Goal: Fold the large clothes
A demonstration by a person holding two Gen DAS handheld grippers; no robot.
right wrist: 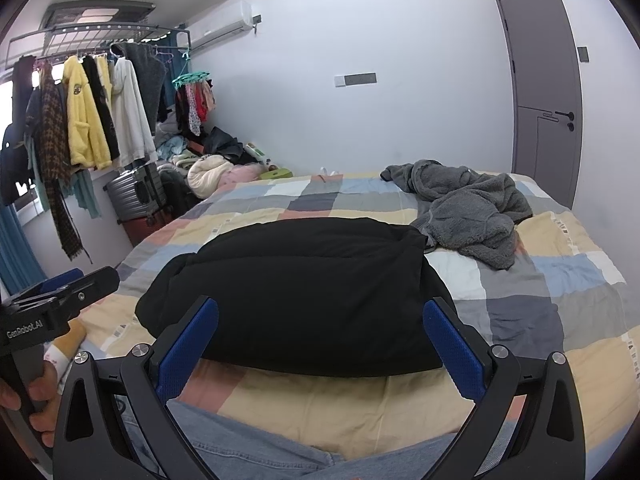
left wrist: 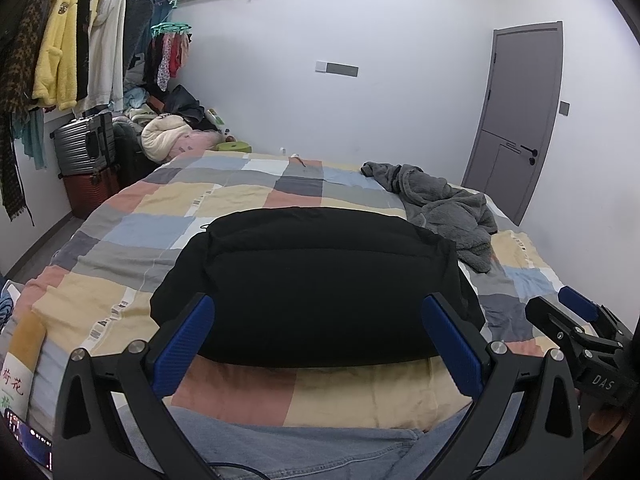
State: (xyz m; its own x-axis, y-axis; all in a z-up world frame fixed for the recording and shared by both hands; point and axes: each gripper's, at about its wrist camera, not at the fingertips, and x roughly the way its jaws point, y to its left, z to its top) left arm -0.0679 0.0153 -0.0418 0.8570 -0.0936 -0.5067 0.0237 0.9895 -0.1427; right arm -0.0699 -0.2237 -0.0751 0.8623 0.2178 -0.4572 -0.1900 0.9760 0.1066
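The black garment sits in the lower centre of both views as a thick, folded bundle on the checked bed cover, its near edge just above my two tools. I judge this one essentially folded; what is left is to check that it is square, then go for the next piece. The grey fleece garment lies crumpled in the right middle of the frame, touching or just beside the black bundle's far right corner.

My left tool is spread wide and holds nothing. My right tool is likewise apart and empty, and it shows again at the lower right edge of the left view.

To do this well, I would keep both tools low and clear of the bundle so a finger does not drag its top layer open. If I press it flat, I would press from above at the two near corners, evenly. Reaching for the fleece, I would go round the right side, since lifting it carelessly could tug the black bundle's corner.
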